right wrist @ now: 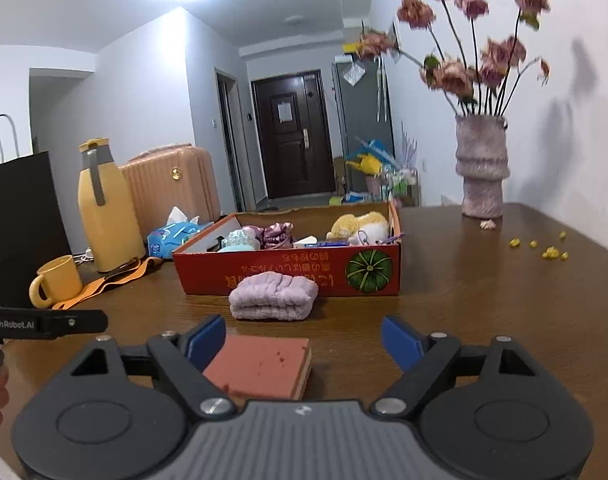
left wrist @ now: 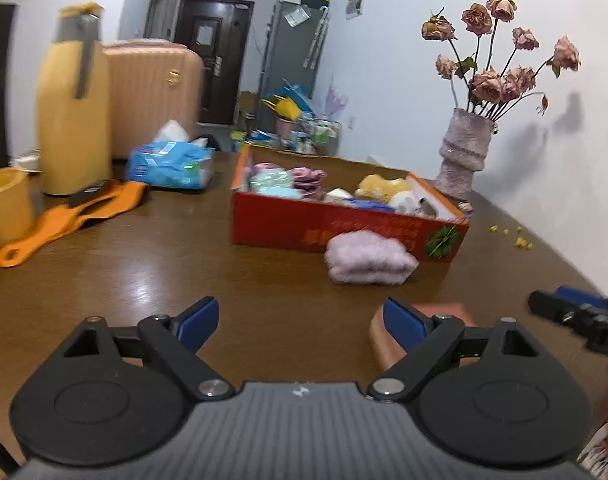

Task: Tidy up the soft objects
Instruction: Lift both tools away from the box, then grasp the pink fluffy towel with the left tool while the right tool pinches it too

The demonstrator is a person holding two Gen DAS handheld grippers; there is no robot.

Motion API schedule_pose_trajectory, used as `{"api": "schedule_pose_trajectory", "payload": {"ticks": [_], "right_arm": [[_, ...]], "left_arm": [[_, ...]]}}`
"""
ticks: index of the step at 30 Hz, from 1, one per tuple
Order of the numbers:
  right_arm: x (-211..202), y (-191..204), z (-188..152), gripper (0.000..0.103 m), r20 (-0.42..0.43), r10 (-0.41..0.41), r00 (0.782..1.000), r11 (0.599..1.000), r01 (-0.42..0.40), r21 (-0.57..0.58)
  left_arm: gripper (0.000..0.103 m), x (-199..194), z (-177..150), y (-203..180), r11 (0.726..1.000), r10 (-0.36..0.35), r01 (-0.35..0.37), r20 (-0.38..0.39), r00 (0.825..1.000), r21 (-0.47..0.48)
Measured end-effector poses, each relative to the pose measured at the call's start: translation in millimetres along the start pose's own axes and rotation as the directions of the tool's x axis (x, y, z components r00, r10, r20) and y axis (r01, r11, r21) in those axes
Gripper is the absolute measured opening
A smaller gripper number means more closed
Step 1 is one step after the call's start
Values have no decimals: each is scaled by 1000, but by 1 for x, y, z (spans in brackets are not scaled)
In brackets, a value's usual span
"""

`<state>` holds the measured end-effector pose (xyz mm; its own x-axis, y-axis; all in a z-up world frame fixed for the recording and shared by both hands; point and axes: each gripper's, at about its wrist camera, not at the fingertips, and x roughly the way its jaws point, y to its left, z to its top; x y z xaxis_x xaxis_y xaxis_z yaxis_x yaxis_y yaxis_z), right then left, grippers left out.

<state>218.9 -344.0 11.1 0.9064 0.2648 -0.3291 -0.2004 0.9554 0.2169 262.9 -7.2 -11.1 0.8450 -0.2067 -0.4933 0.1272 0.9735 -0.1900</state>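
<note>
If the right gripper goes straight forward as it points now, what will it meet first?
Probably the pink sponge, lying low between the open right gripper fingers, nearer the left one. Beyond it is the purple cloth; depth is unclear.

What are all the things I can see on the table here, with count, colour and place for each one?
Box: one, red, table centre, holding soft items.
Plush toy: one, yellow-white, inside the box, right end.
Folded towel: one, lilac, in front of the box.
Sponge: one, pink, nearest, partly between the right gripper's jaws.
Vase: one, pinkish, with dried roses, far right.
Jug: one, yellow, left.
Mug: one, yellow, beside the jug.
Tissue pack: one, blue, behind the box.
Suitcase: one, peach, beyond the table.
Left gripper: open, empty.
Right gripper: open.
</note>
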Motion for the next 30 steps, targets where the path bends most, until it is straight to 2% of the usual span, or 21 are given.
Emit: {"api": "schedule_pose_trajectory", "payload": {"ticks": [3,7,10,12,14,15,17,20,21,22,30], "right_arm": [[37,-9,17,74,-31,41,999,998,-40,48],[104,-19,34,71,-102,89,991,994,-83,65],[154,-26,40,64,-170,115,979,990,-99,96],[183,-31,41,58,-206,127,970,988,-105,116],[204,-34,40,52,-233,125,964,988,-99,122],[209,-35,39,49,-245,134,960,986,-105,129],[211,-36,33,46,-240,158,958,983,-131,127],[210,-32,28,38,-245,166,955,983,-140,120],[209,-31,28,31,-242,173,955,982,-149,114],[210,-30,26,28,-245,181,952,981,-157,113],[207,-27,23,18,-240,170,956,985,-155,80]], "left_arm": [[87,38,23,-6,999,-20,20,-17,1000,-30],[79,104,45,-14,999,-38,37,-91,995,-22],[68,149,52,-14,994,-98,88,-147,984,-68],[62,174,50,-10,989,-114,95,-171,979,-115],[57,186,44,-5,980,-132,104,-165,977,-169],[51,190,40,-2,974,-154,122,-163,975,-190],[44,194,33,2,967,-189,155,-160,969,-202],[31,191,31,0,964,-207,175,-151,967,-201],[30,189,31,-2,966,-201,170,-152,968,-193],[30,187,30,-5,970,-193,165,-150,970,-176],[26,182,30,-13,981,-176,162,-135,975,-109]]}}
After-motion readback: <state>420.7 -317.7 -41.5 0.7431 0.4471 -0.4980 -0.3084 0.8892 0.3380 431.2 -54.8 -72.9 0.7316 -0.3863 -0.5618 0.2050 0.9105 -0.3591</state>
